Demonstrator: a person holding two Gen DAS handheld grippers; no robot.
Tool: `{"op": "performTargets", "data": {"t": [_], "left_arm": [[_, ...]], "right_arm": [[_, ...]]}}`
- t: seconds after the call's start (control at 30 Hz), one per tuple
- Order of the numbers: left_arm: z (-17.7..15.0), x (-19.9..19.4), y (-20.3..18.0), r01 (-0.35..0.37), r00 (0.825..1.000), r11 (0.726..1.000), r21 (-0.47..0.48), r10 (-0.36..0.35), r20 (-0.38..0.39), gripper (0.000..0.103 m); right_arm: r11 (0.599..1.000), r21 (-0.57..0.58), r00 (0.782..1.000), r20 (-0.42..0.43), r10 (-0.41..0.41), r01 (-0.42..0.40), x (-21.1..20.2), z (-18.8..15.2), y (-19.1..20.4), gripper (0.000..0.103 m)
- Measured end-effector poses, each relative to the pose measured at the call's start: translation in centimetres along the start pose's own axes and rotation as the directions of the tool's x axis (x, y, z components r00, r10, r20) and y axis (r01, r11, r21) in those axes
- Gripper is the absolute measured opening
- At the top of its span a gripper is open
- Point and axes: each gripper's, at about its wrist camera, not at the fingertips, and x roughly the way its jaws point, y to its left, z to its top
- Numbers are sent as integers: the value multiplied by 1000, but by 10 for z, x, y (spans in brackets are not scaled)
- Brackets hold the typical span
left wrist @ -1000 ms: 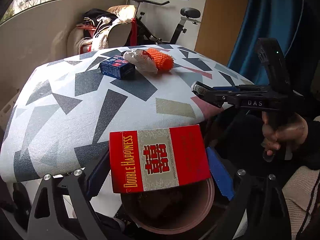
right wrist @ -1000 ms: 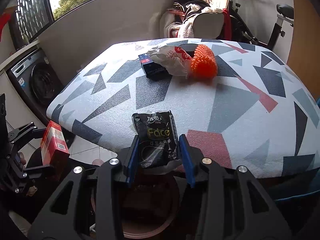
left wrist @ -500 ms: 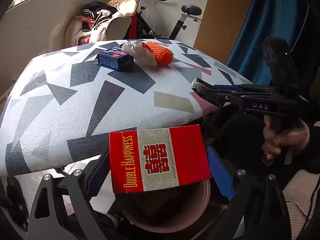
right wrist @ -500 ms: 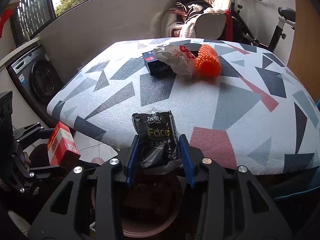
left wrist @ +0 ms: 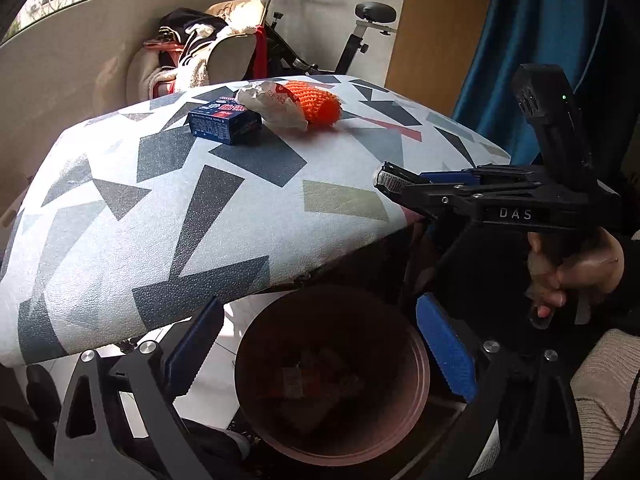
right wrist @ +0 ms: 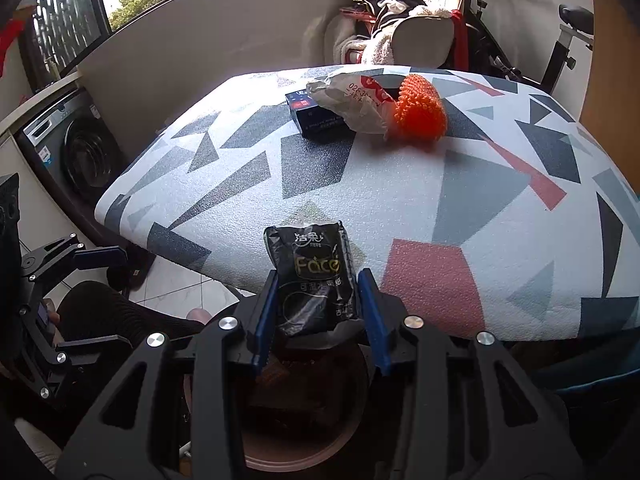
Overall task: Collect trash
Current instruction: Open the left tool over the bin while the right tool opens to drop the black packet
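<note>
The left gripper hangs over the round brown bin, its blue-padded fingers spread wide, one to each side of the bin's mouth. They have just been opening further, and nothing is between them; scraps lie dim in the bottom of the bin directly below.

The right gripper has its fingers partly closed on a black tissue packet, the blue pads pressing on the packet's two sides. The packet's upper end sticks out past the fingertips, in front of the near edge of the patterned counter, and the bin shows beneath the fingers.

Well ahead of both pairs of fingers, at the far side of the counter, lie three more pieces together: a dark blue box, a crumpled white wrapper just beside it, and an orange foam net touching the wrapper's other side.

In the left view, the person's hand grips the handle of the right gripper to the right of the left fingers.
</note>
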Motion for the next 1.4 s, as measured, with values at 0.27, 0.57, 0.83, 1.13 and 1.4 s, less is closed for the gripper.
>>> {"op": "performTargets", "data": {"t": [0.27,0.57,0.83,1.13,1.4], "left_arm": [[0,-11,23,-27,998,993,-115,32,49,96],[1,-10,27,-64,997,990,-129,70,43,96],[0,-14,44,-75,994,973,-217,90,57,97],[1,-13,46,-79,994,972,-220,93,53,97],[0,-13,47,-81,994,971,-225,95,52,97]], "right_arm": [[1000,-19,1000,-25,17,-17,6,-4,8,42],[996,-77,998,-57,38,-43,12,-10,25,43],[994,-89,996,-70,51,-57,14,-12,29,45],[993,-102,995,-82,58,-67,16,-13,33,45],[994,-107,996,-88,26,-36,18,-13,34,73]]}}
